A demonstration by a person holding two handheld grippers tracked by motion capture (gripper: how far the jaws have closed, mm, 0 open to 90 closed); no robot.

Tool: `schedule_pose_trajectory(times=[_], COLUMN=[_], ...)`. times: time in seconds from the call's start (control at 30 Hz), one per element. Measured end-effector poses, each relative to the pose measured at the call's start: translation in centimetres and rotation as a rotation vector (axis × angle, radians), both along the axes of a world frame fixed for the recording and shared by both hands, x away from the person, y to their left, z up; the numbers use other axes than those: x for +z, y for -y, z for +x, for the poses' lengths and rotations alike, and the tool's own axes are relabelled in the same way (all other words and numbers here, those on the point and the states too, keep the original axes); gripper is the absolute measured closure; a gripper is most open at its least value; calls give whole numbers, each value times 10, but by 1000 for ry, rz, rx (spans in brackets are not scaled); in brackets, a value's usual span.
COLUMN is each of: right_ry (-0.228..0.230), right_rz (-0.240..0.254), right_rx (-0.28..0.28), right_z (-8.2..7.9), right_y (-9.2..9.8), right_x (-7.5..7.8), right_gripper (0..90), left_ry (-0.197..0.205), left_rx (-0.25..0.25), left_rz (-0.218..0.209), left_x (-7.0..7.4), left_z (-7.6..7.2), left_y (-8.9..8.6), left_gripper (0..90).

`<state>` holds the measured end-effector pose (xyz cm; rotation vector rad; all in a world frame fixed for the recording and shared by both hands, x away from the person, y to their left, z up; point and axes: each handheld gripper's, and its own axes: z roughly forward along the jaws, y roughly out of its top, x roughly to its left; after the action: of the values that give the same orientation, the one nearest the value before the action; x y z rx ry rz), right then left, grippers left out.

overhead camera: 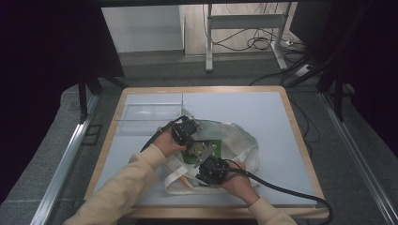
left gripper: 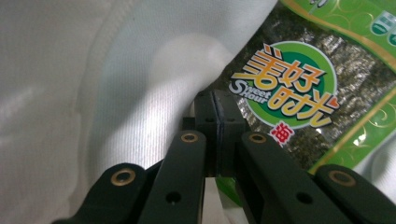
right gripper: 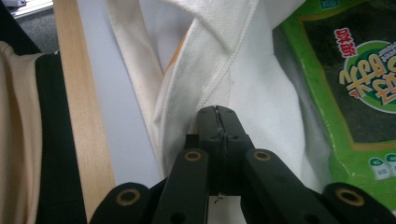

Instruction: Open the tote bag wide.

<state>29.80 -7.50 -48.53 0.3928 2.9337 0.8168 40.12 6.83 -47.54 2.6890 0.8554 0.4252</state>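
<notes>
A white cloth bag (overhead camera: 239,140) lies crumpled on the grey table top, with a green seaweed snack packet (overhead camera: 199,152) in its mouth. My left gripper (overhead camera: 193,138) is at the bag's far-left rim. Its jaws are shut, pinching a fold of white cloth (left gripper: 154,93) right beside the packet (left gripper: 299,88). My right gripper (overhead camera: 200,173) is at the near rim, its jaws shut on the bag's stitched hem (right gripper: 219,70). From there the packet (right gripper: 355,88) lies to the right in the bag, and a bag strap (right gripper: 135,60) trails over the table.
A clear plastic tray (overhead camera: 148,112) sits at the table's far left. The wooden table edge (right gripper: 86,116) runs close beside the right gripper, next to a cream sleeve (right gripper: 14,140). Beyond the table stand a metal frame (overhead camera: 209,42) and floor cables (overhead camera: 263,42).
</notes>
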Motion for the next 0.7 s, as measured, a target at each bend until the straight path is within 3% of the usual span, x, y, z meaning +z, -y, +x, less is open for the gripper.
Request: schedule_pose_trajectory(times=[0.47, 0.7], right_ry=[-24, -21], right_rz=[12, 3], right_rx=[62, 89], right_z=[-5, -7], right_y=[5, 5], right_x=[-2, -3], right_gripper=[894, 894], left_ry=[10, -8], left_rx=[36, 54], left_rz=[-27, -53], left_x=[1, 1], left_z=[9, 15], left_y=[-6, -11], left_gripper=[900, 900])
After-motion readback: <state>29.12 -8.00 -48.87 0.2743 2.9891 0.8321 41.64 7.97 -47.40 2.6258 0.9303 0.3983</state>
